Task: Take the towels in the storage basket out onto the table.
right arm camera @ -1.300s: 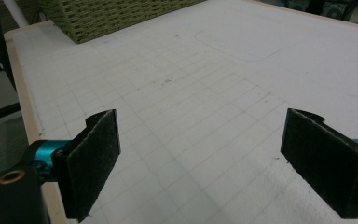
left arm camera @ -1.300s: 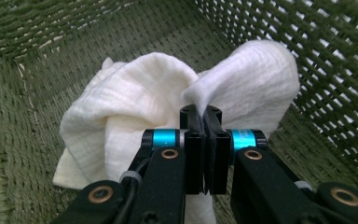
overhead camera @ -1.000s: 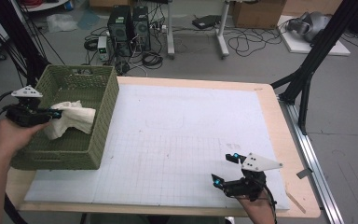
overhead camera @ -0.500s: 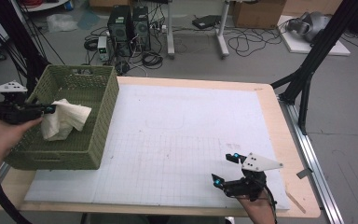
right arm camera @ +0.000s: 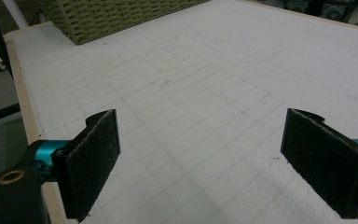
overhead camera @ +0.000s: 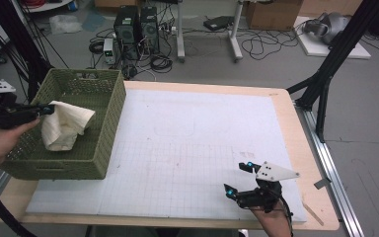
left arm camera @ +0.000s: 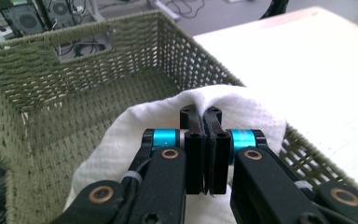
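Above the green basket (overhead camera: 100, 117) at the desk's left edge, the left gripper (left arm camera: 204, 122) pinches the hanging white cloth (overhead camera: 64, 123) in closed jaws, while the right gripper (overhead camera: 240, 178) rests wide-jawed, well apart.

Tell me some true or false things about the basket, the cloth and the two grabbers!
1. The left gripper is shut on the white cloth. True.
2. The cloth lies flat on the white mat. False: it hangs from the left gripper over the green basket.
3. The right gripper is open with nothing between its jaws. True.
4. The basket stands in the middle of the table. False: it stands at the table's left end.
5. The right gripper is over the basket. False: it is near the table's front edge, far from the basket.
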The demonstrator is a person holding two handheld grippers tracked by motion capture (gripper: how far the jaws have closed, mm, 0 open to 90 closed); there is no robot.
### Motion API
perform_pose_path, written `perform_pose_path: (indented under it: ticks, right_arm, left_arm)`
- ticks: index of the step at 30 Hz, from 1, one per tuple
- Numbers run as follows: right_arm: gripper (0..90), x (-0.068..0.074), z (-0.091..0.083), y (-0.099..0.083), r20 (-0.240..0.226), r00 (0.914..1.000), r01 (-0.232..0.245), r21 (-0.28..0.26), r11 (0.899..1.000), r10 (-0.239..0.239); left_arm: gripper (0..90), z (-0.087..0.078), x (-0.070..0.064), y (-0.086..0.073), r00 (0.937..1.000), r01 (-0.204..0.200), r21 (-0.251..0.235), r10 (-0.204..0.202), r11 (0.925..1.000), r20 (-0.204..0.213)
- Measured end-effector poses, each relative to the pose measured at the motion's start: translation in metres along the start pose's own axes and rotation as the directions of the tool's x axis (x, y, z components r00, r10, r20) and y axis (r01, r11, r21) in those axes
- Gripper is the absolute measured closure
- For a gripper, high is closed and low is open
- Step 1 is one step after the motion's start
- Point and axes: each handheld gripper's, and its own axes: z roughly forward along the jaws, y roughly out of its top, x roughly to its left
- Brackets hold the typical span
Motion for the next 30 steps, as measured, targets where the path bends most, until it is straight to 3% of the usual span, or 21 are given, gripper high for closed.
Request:
perform_pose_path:
  ticks: [30]
  right_arm:
    - [11.0,-0.001,0.001,0.0,-0.001,1.0,0.004,0.0,1.0,-0.004]
  left_arm:
    - [87.9,-0.017,-0.017,0.034,0.9976,-0.019,-0.116,0.027,0.9931,0.063]
